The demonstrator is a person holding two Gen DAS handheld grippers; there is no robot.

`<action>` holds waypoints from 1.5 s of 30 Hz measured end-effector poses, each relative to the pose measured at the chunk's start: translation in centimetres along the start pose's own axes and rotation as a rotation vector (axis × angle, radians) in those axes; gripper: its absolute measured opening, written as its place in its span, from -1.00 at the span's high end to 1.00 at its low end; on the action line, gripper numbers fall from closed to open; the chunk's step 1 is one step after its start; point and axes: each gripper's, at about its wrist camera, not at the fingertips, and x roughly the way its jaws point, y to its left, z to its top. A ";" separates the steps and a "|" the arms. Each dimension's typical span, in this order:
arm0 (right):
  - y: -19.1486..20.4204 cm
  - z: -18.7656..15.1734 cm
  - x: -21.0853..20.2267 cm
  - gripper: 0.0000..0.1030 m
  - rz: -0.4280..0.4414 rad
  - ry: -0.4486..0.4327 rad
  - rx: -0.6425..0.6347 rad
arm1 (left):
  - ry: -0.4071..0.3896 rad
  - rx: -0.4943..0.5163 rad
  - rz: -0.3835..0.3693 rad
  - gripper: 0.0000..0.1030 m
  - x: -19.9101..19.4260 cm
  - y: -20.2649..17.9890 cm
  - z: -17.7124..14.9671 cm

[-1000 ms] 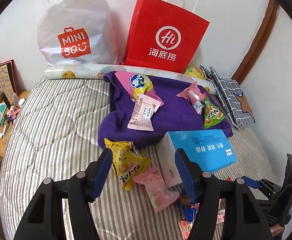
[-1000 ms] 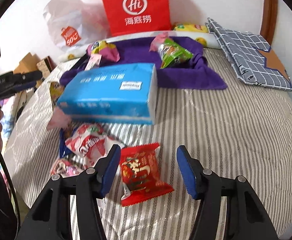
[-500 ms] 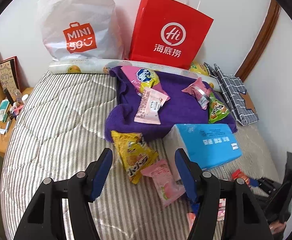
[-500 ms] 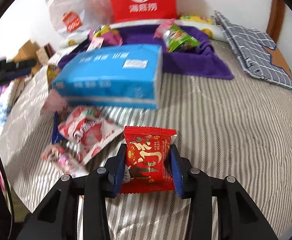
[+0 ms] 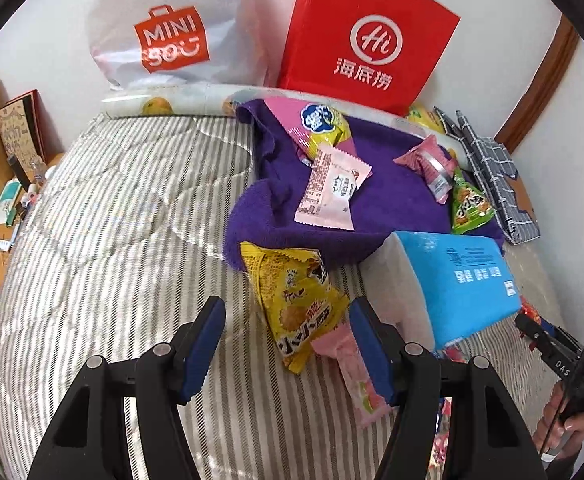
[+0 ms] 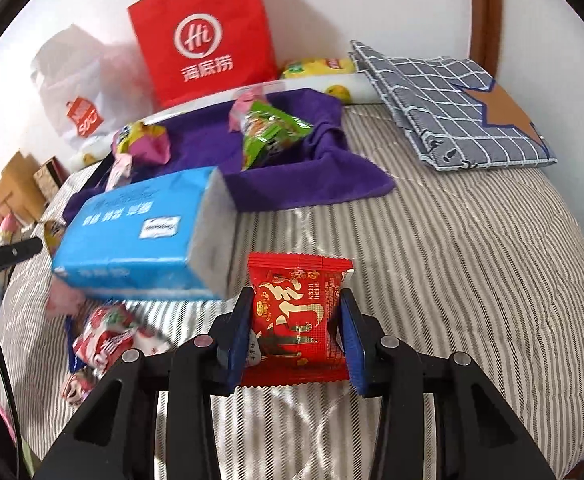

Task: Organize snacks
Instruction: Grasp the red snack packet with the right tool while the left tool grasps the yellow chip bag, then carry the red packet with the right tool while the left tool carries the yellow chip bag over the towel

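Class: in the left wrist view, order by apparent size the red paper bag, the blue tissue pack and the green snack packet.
1. red paper bag
2. blue tissue pack, though it lies nearer the camera
3. green snack packet

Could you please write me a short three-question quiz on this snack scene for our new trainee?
1. True or false: the right gripper is shut on the red snack packet.
2. Which thing lies on the purple towel? A) the green snack packet B) the blue tissue pack C) the checked cloth
3. Fill in: the left gripper is ___, holding nothing, above the yellow snack packet.

Key: 1 true; 2 A; 3 open.
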 end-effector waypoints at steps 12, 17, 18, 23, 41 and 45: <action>-1.7 0.9 2.3 0.20 -0.009 0.004 0.039 | 0.035 -0.012 0.000 -0.21 3.7 -0.1 0.7; -1.3 0.6 3.0 0.19 -0.023 -0.016 0.030 | 0.036 0.000 -0.001 -0.18 4.5 -0.5 0.9; -1.2 0.6 3.1 0.19 -0.027 -0.017 0.022 | 0.036 0.004 -0.002 -0.13 4.5 -0.5 0.8; -1.4 0.7 3.1 0.19 -0.010 -0.019 0.032 | 0.019 0.010 -0.010 -0.01 4.3 -0.4 0.9; 0.0 1.0 -1.8 0.20 -0.017 -0.095 0.027 | -0.083 -0.021 -0.016 0.01 -1.6 1.1 -0.1; 0.8 0.8 -3.6 0.20 -0.011 -0.123 0.006 | -0.101 -0.019 -0.027 0.01 -2.9 0.7 -0.6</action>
